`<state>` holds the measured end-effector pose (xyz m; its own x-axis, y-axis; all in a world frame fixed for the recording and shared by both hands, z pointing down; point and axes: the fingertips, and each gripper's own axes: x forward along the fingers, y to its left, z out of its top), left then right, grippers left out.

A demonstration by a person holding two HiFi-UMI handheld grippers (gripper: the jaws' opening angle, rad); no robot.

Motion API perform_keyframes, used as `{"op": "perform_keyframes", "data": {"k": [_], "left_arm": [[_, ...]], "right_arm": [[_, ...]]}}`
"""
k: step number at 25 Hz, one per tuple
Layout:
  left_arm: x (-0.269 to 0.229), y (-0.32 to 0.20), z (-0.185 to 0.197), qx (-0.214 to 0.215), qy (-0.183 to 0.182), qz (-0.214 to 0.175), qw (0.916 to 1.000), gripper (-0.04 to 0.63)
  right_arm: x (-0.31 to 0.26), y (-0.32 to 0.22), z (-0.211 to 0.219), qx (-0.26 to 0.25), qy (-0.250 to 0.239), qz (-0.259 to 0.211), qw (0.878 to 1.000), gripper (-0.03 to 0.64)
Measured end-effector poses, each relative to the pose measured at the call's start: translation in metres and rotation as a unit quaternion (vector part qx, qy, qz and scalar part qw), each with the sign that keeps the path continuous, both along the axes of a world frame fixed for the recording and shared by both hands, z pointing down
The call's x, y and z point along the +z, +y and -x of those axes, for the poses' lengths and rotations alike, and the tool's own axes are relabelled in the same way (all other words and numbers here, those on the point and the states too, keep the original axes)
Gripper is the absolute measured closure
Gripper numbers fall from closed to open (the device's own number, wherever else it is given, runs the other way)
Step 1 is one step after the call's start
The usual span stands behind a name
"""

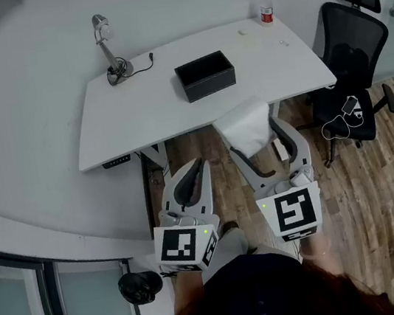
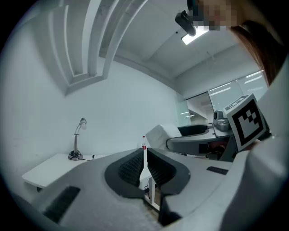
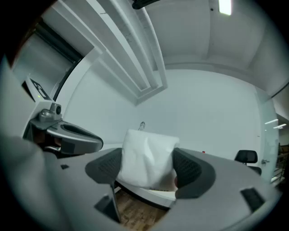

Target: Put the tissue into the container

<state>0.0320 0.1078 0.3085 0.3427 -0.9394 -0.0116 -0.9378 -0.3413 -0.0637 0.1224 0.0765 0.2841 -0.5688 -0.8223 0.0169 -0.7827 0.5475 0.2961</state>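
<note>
A white tissue pack [image 1: 245, 125] sits between the jaws of my right gripper [image 1: 253, 134], which is shut on it just in front of the white table's near edge. In the right gripper view the tissue pack [image 3: 146, 158] fills the gap and both pads press its sides. The black open container [image 1: 204, 75] stands in the middle of the table [image 1: 138, 118], beyond and a little left of the tissue. My left gripper [image 1: 195, 167] hangs lower left of the table edge, jaws shut with nothing between them [image 2: 144, 159].
A desk lamp [image 1: 108, 48] with its cable stands at the table's back left, and a red-capped bottle [image 1: 266, 5] at the back right. A black office chair [image 1: 350, 52] is to the right of the table. Wooden floor [image 1: 366, 184] lies below.
</note>
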Motion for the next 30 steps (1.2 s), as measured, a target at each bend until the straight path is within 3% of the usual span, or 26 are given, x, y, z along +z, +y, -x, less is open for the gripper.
{"op": "perform_keyframes", "data": {"k": [30], "left_arm": [[0.011,-0.087,0.070,0.016,0.026,0.008,0.9995,0.554]], "right_arm": [[0.009,-0.086,0.063,0.023,0.010,0.003,1.000,0.244]]}}
